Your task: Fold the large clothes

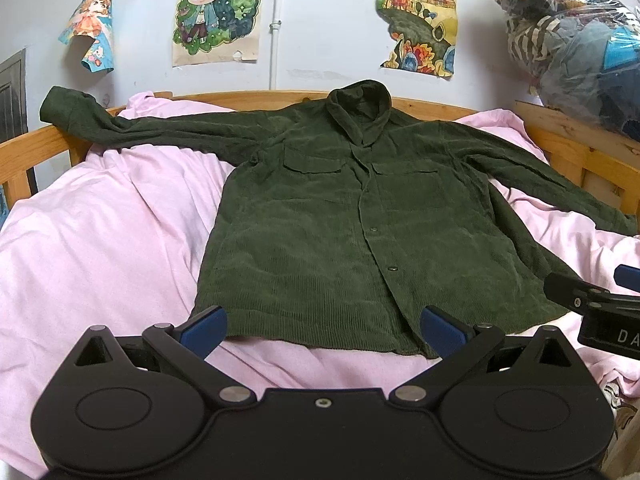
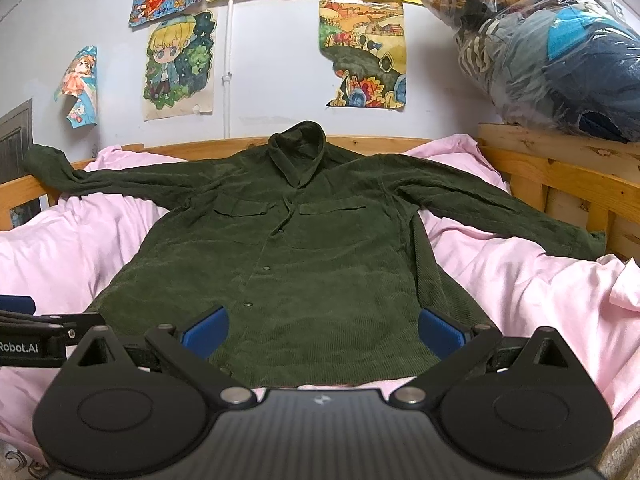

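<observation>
- One pink sheet [image 1: 100, 220] covers the wooden bed frame [image 2: 560, 168]; everything below is placed relative to it.
- Green corduroy shirt [image 1: 320, 220] lies flat on the sheet's middle, front up, buttoned, sleeves spread, collar at the far rail.
- Left gripper [image 1: 324, 330] hovers at the near hem, jaws spread, empty.
- Right gripper [image 2: 322, 330] hovers over the hem, jaws spread, empty.

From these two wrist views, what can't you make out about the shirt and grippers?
- Shirt hem, right wrist view: the near edge runs under the right gripper body.
- Left cuff: draped over the bed rail, its end is out of sight.
- Right gripper in left wrist view: cut off by the frame edge.
- Shirt's underside: hidden in both views.
</observation>
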Available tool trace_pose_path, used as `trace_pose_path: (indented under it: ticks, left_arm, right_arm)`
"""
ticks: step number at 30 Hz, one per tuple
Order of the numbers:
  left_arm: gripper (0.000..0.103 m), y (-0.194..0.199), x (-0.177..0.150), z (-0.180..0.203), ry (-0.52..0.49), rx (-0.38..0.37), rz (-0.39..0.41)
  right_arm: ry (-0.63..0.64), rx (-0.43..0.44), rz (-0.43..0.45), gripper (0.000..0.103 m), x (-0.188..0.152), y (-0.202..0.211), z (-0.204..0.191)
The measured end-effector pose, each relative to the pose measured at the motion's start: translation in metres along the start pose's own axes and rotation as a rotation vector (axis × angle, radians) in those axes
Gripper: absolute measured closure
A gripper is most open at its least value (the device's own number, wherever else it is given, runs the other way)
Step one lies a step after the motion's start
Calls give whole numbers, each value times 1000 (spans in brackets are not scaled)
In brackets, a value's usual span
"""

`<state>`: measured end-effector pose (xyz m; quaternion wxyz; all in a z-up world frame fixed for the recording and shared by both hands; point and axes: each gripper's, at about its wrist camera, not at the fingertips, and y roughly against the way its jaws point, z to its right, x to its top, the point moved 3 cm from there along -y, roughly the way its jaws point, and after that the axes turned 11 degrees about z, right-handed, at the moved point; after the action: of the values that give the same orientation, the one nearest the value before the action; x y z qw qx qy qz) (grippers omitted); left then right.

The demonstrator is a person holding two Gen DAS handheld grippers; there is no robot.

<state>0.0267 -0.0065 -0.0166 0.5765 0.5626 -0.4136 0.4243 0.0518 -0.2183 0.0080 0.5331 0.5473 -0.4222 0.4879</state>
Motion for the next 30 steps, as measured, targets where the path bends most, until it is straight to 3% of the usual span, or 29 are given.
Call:
trace_pose_path:
  ticks: [23, 30]
  left_arm:
    - [1, -22, 5, 10, -69, 49, -119]
    - [1, -50, 27, 19, -104, 33, -148]
  right_arm:
    - [-72, -95, -101, 0, -2, -13, 10]
    - [-118, -163, -228, 0, 4, -29, 27]
